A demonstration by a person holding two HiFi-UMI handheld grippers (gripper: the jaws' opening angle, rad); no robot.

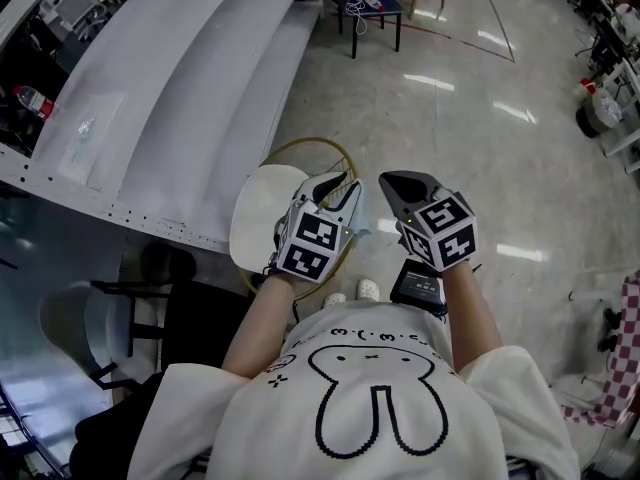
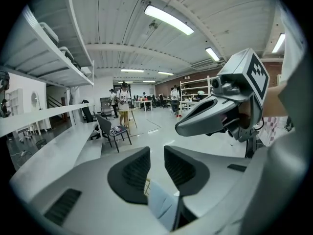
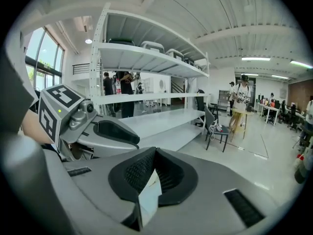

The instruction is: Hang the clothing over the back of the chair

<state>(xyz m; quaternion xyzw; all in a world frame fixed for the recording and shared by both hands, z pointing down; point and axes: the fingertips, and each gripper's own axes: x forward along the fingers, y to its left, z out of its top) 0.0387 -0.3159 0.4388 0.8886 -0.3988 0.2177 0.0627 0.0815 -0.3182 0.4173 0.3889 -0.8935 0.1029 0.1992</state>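
Lifting stage. The right tongs [image 3: 154,155] are clenched on a pale-blue cloth [image 3: 148,196]. The left tongs [image 2: 156,155] stand half apart, with a fold of the same cloth between the pads but not visibly pinched. In the head view the cloth lies at centre between both tongs, with a white seat [image 1: 258,218] at 9 o'clock and a dark chair [image 1: 375,6] well apart at 12 o'clock. Which chair is meant cannot be told. To do this step well, secure the left grip first, then keep the tongs level and spread so the cloth drapes evenly over the backrest.
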